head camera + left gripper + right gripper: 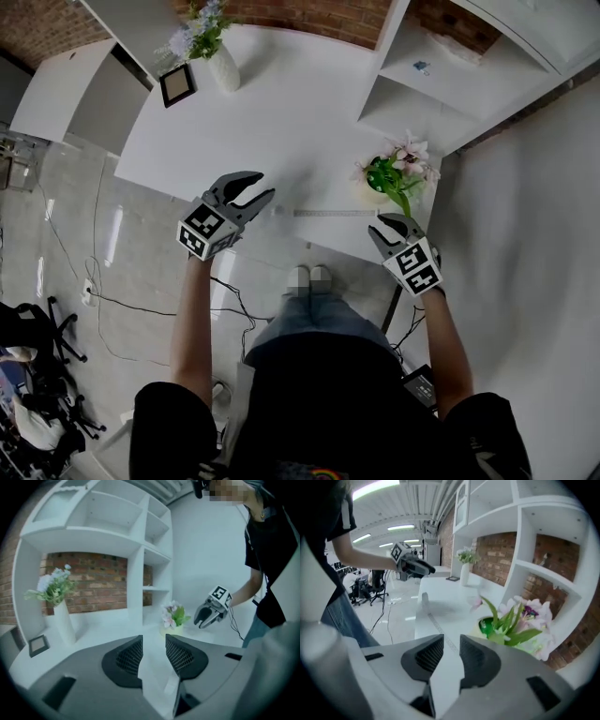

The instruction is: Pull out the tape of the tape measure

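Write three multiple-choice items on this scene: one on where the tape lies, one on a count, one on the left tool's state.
1. Where does the tape lie?
A. On the table
B. On a shelf
C. On the floor

2. How many flower bunches stand on the table?
A. One
B. Two
C. Four

3. The left tool is:
A. shut on the tape
B. open, empty
C. shut, empty

Answers:
1 A: the head view shows the strip stretched along the table's near edge.
2 B: one bunch stands in a vase and one in a pot.
3 B: its jaws stand apart with nothing between them.
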